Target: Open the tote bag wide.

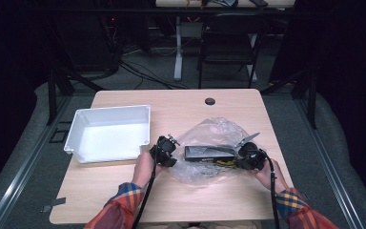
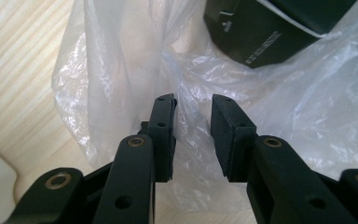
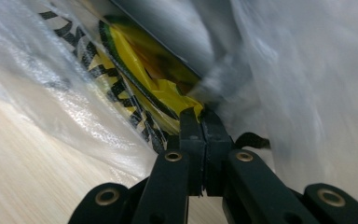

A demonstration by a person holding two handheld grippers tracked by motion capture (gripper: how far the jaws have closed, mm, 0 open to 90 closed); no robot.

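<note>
A: Bag (image 1: 208, 151) lies mid-counter (image 1: 181, 205), thin and slippery; pinch loose film at its two ends, I'd say.

B: Right gripper (image 3: 200, 114) is clenched on the film beside a yellow packet (image 3: 161, 88). Left gripper (image 2: 193, 103) stands released, film between its jaws.

A: The left gripper view shows print on the black box (image 2: 265, 28). Farther off, the high view shows a white bin (image 1: 108, 132).

Wooden table (image 1: 124, 186) bears white bin (image 1: 108, 133), plastic bag (image 1: 209, 138) (crumpled).
</note>
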